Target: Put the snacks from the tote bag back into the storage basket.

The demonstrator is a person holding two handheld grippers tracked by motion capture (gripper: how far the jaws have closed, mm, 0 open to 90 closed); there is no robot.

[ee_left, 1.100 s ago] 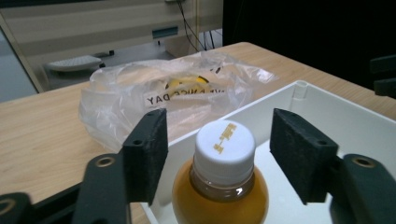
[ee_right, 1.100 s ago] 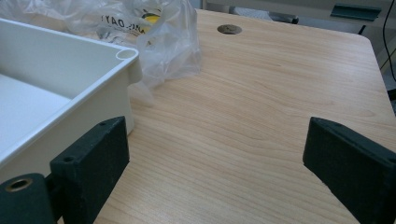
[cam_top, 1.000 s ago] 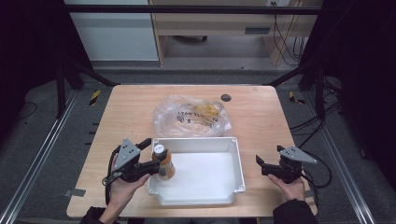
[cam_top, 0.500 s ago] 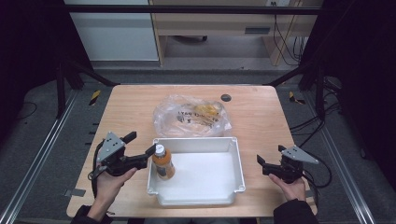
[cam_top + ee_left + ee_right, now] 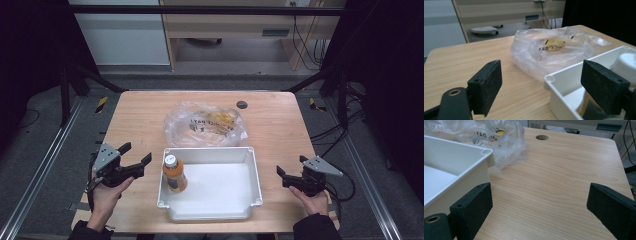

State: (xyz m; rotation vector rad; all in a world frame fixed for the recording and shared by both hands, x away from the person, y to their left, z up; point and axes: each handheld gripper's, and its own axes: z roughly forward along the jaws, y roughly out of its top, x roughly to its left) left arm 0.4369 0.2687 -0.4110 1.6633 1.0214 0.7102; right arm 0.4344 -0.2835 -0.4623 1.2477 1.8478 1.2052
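1. My left gripper [image 5: 136, 156] sits left of the tray [image 5: 252, 165], jaws spread with nothing between them; they have just been opening.
2. The bottle [image 5: 174, 173] stands upright in the tray's left end, apart from my jaws.
3. My right gripper [image 5: 290, 167] rests released right of the tray.
4. The bag [image 5: 205, 123] lies behind the tray.

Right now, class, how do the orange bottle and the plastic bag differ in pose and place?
The orange bottle stands upright inside the white tray, at its left end; the plastic bag lies slumped on the table behind the tray. The bottle is rigid and white-capped; the bag is clear and crumpled. Neither is gripped.
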